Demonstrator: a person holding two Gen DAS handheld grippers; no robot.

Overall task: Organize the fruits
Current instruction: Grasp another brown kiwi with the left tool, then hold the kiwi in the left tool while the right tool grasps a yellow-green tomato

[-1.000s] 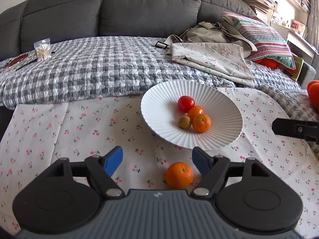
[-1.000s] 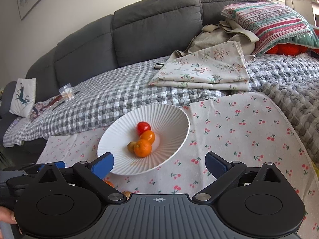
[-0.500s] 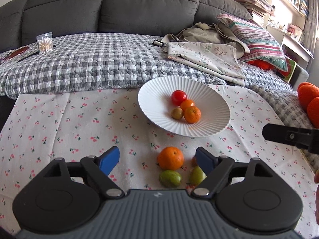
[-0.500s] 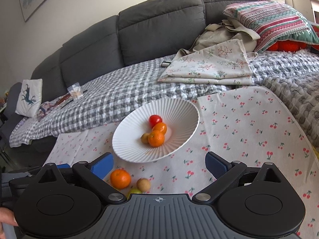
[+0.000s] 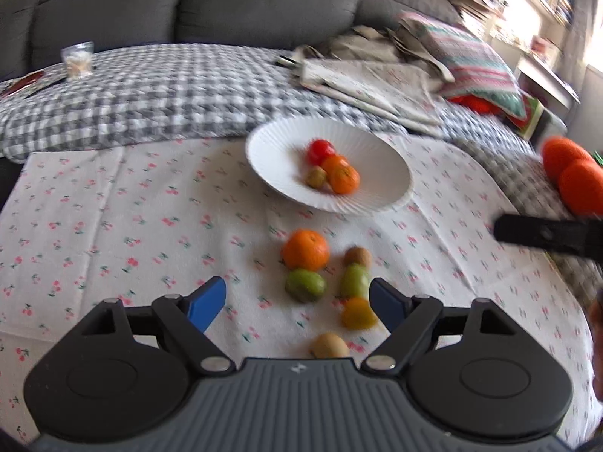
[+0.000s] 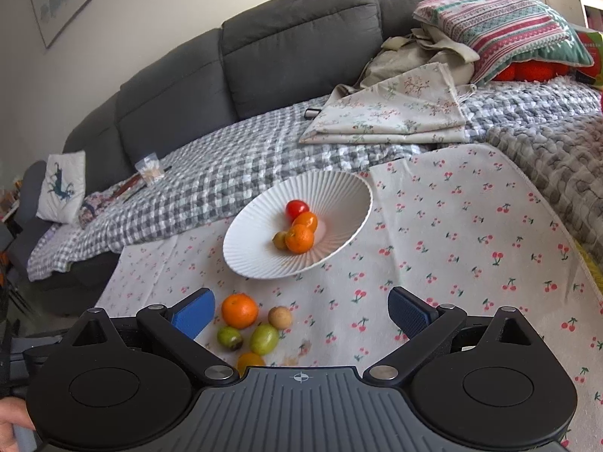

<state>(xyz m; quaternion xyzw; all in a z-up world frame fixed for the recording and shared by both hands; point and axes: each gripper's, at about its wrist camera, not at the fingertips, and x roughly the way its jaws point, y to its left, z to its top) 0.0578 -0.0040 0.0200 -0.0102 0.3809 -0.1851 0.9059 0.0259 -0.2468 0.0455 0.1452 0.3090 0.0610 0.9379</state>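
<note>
Both tongs gape apart, gripping nothing: left gripper [image 5: 297, 303] hangs over the loose fruit, right gripper [image 6: 301, 312] beside it. A mandarin [image 5: 305, 249], green fruits [image 5: 305, 285] and brown ones sit bunched on the cherry-print cloth [image 6: 471, 233], near the white ribbed bowl [image 6: 260, 260]. Risk: closing on one round fruit likely nudges its touching neighbours, sending them rolling off the soft cloth.

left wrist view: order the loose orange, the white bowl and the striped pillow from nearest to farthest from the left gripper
1. Loose orange, on the cherry cloth just ahead of the left gripper.
2. White bowl, farther up the cloth, slightly right.
3. Striped pillow, on the sofa, far right.
</note>
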